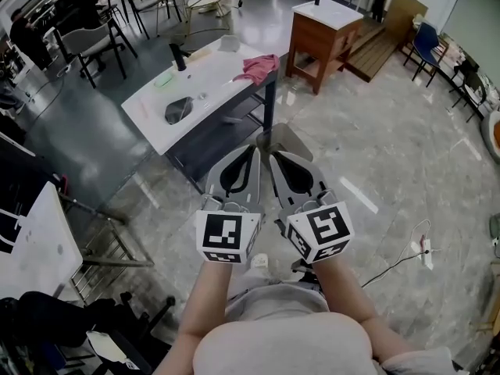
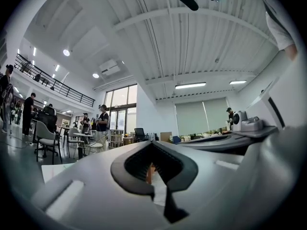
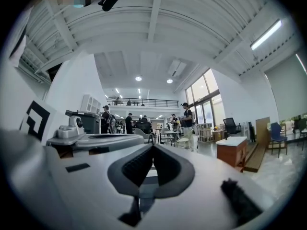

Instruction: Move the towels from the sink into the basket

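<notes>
A pink towel (image 1: 258, 67) lies bunched on the near right corner of a white sink counter (image 1: 211, 76), ahead of me in the head view. The counter's dark basin (image 1: 178, 109) sits at its left end; I cannot tell what is in it. A black faucet (image 1: 178, 56) stands behind the basin. I hold both grippers side by side, level, pointing at the counter from well short of it. The left gripper (image 1: 255, 145) (image 2: 153, 145) is shut with nothing in it. The right gripper (image 1: 273, 153) (image 3: 152, 146) is shut and empty too. No basket is identifiable.
A wooden cabinet with a white top (image 1: 324, 33) (image 3: 231, 152) stands to the right beyond the counter. Chairs (image 1: 86, 41) and people are farther back. A wire rack (image 1: 109, 248) and a white table (image 1: 31, 241) stand at my left. A cable (image 1: 398, 260) lies on the floor at right.
</notes>
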Demonstrator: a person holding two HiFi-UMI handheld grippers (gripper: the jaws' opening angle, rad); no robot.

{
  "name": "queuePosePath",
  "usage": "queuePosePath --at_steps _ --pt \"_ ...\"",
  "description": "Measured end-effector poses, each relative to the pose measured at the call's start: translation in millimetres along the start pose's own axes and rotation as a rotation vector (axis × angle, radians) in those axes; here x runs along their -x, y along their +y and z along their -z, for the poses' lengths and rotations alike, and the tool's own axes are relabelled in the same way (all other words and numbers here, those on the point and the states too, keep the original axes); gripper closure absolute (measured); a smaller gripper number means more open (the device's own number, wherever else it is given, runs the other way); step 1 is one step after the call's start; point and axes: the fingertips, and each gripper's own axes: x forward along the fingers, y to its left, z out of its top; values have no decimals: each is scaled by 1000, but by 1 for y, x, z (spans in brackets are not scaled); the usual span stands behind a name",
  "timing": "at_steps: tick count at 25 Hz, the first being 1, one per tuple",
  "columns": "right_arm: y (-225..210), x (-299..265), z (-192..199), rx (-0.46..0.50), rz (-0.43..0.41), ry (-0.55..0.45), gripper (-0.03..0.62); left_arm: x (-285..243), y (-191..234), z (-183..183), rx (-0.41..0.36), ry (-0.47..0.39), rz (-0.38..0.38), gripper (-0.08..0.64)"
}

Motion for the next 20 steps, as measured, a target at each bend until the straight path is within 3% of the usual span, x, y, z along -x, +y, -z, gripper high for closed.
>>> queuePosePath --at_steps 8,20 --pt "-12 -38 3 1 41 -6 574 -31 25 8 8 -3 48 557" --pt "-54 -69 10 -23 59 -11 574 -76 42 24 16 11 48 557"
